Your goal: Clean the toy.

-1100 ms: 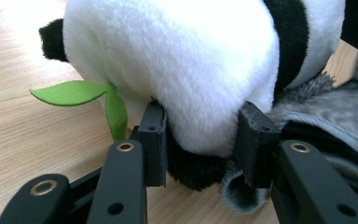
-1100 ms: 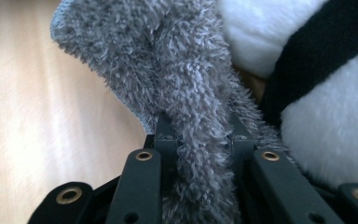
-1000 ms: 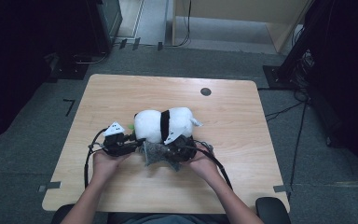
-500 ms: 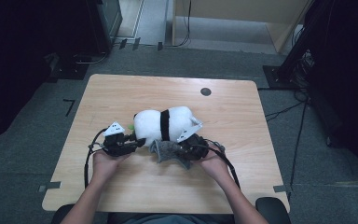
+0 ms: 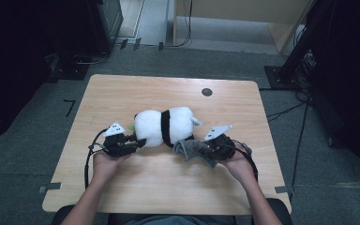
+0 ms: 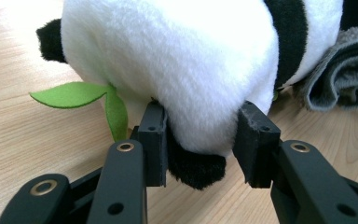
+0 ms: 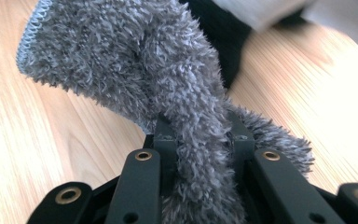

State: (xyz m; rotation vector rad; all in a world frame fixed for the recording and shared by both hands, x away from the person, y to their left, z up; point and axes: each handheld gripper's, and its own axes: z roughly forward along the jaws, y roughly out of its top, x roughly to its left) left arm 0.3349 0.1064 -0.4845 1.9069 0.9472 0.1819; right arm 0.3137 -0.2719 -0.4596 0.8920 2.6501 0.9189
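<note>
Jaws: left gripper (image 6: pixel 200 140) clamped on panda plush (image 5: pixel 165 125) at its left end; right gripper (image 7: pixel 200 135) pinching grey cloth (image 5: pixel 194 151) | Place: cloth bunched on worktop (image 5: pixel 122 93), touching plush's front right | Axis: plush lengthwise left-right, cloth nearer right hand.

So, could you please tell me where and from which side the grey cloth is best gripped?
Grip the cloth at its bunched, folded end and come in level from the person's side of the table. That end stands up as a thick ridge, so both pads can close across it. The right tongs are shut on it there; the panda blocks the far side.
</note>
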